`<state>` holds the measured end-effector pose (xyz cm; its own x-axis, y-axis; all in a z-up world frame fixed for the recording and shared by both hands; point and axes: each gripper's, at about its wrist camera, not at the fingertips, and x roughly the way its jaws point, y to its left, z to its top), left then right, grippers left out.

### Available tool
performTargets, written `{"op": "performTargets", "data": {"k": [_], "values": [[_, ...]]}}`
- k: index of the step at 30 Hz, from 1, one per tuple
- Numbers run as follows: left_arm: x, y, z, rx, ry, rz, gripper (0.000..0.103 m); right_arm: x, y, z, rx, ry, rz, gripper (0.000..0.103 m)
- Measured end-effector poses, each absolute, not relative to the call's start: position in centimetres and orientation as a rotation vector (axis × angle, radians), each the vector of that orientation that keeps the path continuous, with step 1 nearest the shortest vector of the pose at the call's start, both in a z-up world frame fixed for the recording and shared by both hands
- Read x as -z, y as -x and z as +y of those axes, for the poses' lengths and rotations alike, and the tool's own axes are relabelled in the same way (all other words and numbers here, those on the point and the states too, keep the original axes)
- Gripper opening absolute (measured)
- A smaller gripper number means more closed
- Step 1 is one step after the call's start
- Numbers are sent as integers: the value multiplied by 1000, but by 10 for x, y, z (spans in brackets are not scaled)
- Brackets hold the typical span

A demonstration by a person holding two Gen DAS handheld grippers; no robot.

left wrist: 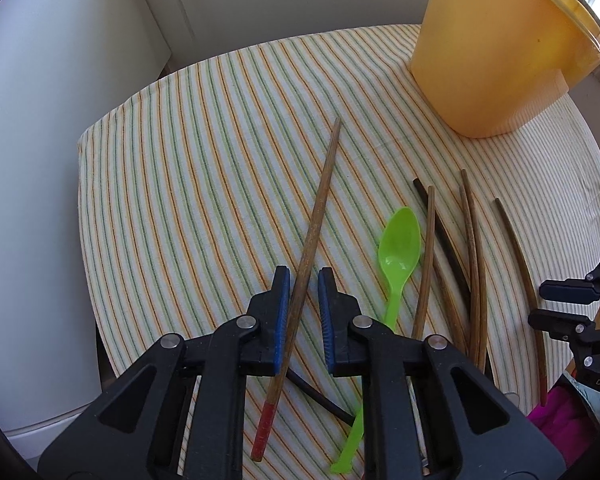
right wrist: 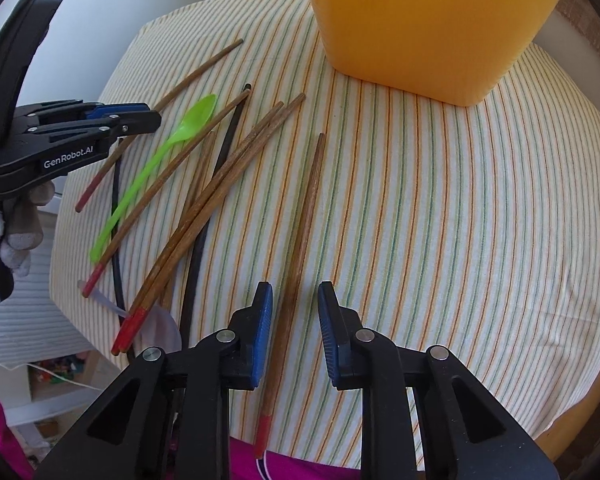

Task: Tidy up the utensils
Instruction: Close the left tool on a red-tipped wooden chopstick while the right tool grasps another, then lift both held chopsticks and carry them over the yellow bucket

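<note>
While both grippers' fingers gape (holding nothing), each straddles a chopstick (left wrist: 316, 216) near the tablecloth (left wrist: 180, 160) edge.

Left wrist view: sits just behind the left tongs (left wrist: 304, 280), angled down at the striped surface (left wrist: 204, 152) from close above, facing the yellow bucket (left wrist: 496, 52).
Right wrist view: sits behind the right tongs (right wrist: 295, 294), low over the near edge, facing the same way.
Shared: bucket, green spoon (left wrist: 398, 256), chopsticks.
Cross-sight: each view catches the other tongs at its edge.
</note>
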<state>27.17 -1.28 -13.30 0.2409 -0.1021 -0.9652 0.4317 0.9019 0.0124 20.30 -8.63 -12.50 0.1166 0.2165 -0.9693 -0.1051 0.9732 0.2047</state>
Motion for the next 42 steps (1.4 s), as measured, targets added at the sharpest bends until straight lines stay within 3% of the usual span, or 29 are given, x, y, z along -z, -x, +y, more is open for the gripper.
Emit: {"op": "performTargets", "data": {"k": [8,22,42], "values": [[136,-278,-11,392,-287,1260,7,126,-210,-62,-205,-33,1428,7],[104,-276,14,387,-180,1161,5,125,-200,-88,-249,-93,1374,5],[18,-193,28,392,-19,809,5,43,-136,-113,-282,-15,909,5]]}}
